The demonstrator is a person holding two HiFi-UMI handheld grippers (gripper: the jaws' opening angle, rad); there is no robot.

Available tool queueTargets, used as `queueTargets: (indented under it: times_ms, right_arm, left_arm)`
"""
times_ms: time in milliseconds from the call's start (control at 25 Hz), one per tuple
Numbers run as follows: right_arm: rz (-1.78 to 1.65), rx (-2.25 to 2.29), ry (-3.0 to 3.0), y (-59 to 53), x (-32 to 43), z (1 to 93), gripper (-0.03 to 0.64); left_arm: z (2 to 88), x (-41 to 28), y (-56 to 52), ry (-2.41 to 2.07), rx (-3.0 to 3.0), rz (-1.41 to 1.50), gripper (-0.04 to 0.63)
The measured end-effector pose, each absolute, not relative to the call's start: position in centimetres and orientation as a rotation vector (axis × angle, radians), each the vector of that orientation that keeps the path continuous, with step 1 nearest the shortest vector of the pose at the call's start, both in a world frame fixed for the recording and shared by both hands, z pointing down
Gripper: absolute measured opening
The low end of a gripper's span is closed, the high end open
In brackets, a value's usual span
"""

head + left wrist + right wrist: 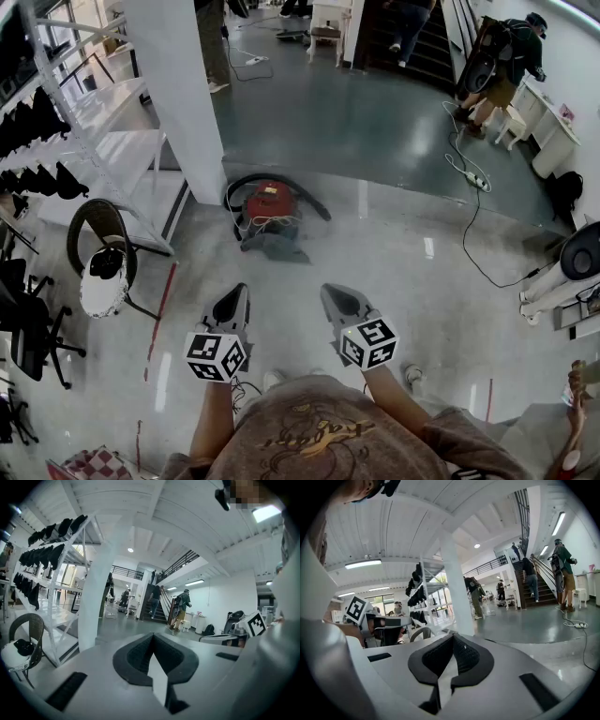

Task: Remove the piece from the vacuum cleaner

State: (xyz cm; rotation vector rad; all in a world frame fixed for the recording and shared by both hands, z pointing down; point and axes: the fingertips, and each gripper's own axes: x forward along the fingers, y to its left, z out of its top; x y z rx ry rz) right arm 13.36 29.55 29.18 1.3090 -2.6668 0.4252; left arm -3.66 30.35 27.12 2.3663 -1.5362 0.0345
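A red canister vacuum cleaner (270, 208) sits on the glossy floor beside a white pillar (178, 94), with a black hose (281, 180) curling round its back and a grey piece (274, 246) at its front. My left gripper (234, 302) and right gripper (339, 298) hang side by side in front of me, well short of the vacuum, both shut and holding nothing. In the left gripper view the left gripper (153, 641) points level into the room, and in the right gripper view so does the right gripper (452, 644); the vacuum is not in either of these.
A round wicker chair (101, 251) with a white cushion stands at the left by white shelving (103, 141). A white cable (473, 202) runs over the floor at the right. People (506, 61) stand far off near the stairs.
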Motion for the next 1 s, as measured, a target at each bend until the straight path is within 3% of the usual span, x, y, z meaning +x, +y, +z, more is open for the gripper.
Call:
queueTargets:
  times_ms: [1000]
  right_arm:
    - [0.386, 1.454, -2.591, 29.8, 9.3, 30.3, 0.000]
  left_arm:
    - [27.6, -5.8, 28.6, -1.382, 2.504, 0.065, 0.003]
